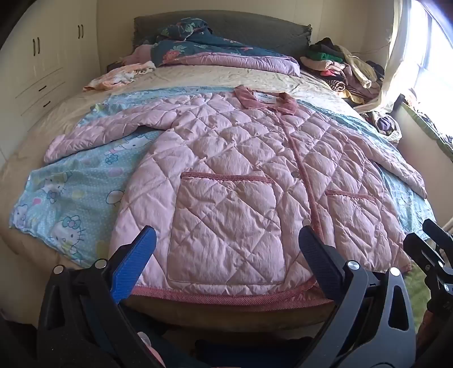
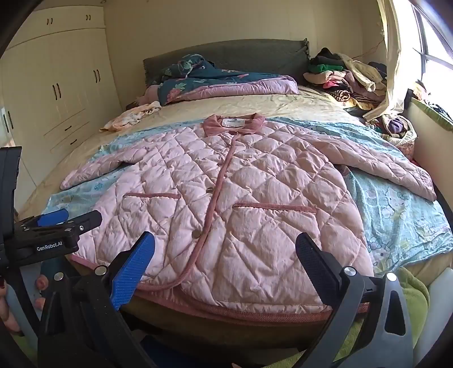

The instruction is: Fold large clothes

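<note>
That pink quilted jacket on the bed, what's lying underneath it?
The pink jacket lies on a light blue cartoon-print sheet, which shows on both sides and spreads over a beige bedcover. Whatever sits directly beneath the jacket's middle is covered.

both wrist views at bed foot [image 1: 226, 311], facing headboard [image 2: 226, 53]

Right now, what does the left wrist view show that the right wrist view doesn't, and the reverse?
Only the left wrist view: the right gripper at its right edge, jaw state unclear.

Only the right wrist view: the left gripper from the side, a hand on its handle, and the upper wardrobe doors.

Both: the jacket spread flat, buttoned, on the blanket, each view's own gripper open, holding nothing, and the clothes pile.
</note>
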{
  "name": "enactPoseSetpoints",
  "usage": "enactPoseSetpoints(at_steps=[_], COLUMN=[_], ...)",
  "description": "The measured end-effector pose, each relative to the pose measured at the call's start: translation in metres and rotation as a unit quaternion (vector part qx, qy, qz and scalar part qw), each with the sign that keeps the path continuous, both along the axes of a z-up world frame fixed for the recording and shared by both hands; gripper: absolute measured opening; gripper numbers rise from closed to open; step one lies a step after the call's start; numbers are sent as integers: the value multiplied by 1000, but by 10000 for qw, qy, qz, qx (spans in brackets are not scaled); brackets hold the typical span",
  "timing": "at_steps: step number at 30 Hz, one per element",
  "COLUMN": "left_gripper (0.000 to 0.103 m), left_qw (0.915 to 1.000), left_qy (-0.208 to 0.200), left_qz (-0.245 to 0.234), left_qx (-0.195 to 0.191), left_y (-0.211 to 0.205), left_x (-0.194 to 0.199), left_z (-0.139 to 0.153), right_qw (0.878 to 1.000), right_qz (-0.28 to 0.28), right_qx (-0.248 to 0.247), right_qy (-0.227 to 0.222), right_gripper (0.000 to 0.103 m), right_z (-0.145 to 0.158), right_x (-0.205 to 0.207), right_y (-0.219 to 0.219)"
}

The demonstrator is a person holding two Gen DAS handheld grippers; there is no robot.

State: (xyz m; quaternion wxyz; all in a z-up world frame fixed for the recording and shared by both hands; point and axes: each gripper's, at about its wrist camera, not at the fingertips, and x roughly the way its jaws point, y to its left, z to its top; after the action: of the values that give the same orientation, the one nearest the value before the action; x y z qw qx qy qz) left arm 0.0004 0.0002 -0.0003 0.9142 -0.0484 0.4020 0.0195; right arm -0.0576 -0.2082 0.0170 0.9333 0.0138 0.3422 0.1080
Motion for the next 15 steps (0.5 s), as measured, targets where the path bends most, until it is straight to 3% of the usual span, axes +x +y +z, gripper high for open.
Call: enactPoseSetpoints(at_steps=[15], left_gripper=[94], left_qw=[10000], left_qy=[-18], left_qz=[-2], left_qx=[-7], left_y=[0], left_x=[0], left_z=[0], right_qw=[9999], right_qz=[-67], right_qx=[-64], right_qy=[-54], right_gripper=[99], right_z=[4], right_x=[-4], right_y=[2])
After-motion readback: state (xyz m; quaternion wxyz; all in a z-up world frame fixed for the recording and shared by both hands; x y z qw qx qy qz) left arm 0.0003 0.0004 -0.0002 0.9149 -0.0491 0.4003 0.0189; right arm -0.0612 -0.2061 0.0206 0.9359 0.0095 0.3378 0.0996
